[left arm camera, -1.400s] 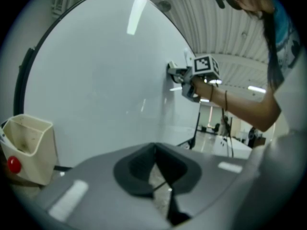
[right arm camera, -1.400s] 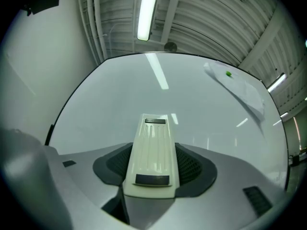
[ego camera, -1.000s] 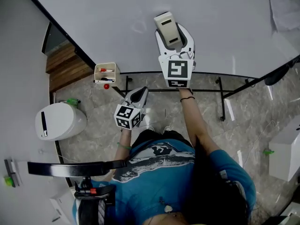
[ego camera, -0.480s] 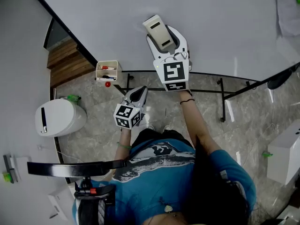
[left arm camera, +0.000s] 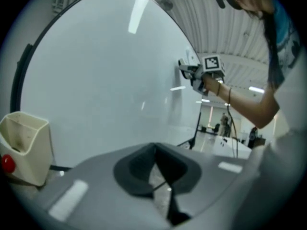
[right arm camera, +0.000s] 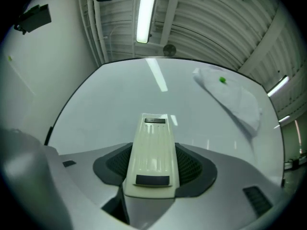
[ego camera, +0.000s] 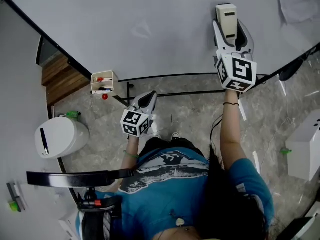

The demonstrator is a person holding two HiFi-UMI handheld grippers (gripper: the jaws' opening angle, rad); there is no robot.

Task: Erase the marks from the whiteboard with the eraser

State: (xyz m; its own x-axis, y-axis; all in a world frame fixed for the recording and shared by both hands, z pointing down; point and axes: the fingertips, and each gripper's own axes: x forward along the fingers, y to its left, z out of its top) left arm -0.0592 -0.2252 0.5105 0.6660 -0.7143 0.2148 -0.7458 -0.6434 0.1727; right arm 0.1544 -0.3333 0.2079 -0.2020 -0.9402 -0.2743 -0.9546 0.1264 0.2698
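The whiteboard (ego camera: 140,24) fills the top of the head view, and I see no clear marks on it, only a faint smudge (ego camera: 142,31). My right gripper (ego camera: 231,28) is shut on the cream eraser (ego camera: 226,15), which lies against the board's right part. In the right gripper view the eraser (right arm camera: 152,150) stands between the jaws with the whiteboard (right arm camera: 115,104) straight ahead. My left gripper (ego camera: 148,96) hangs shut and empty below the board's lower edge. The left gripper view shows its pads (left arm camera: 144,169) pressed together and the right gripper (left arm camera: 194,73) on the board far off.
A cream marker tray (ego camera: 102,82) with red and blue markers hangs at the board's lower left. A paper sheet (ego camera: 300,4) is pinned at the upper right. Below are the stand's black bars (ego camera: 170,93), a white bin (ego camera: 60,136) and a white box (ego camera: 306,154).
My right gripper has swept the eraser from the board's middle, first slightly left, then far to the right. The left gripper has stayed where it was.
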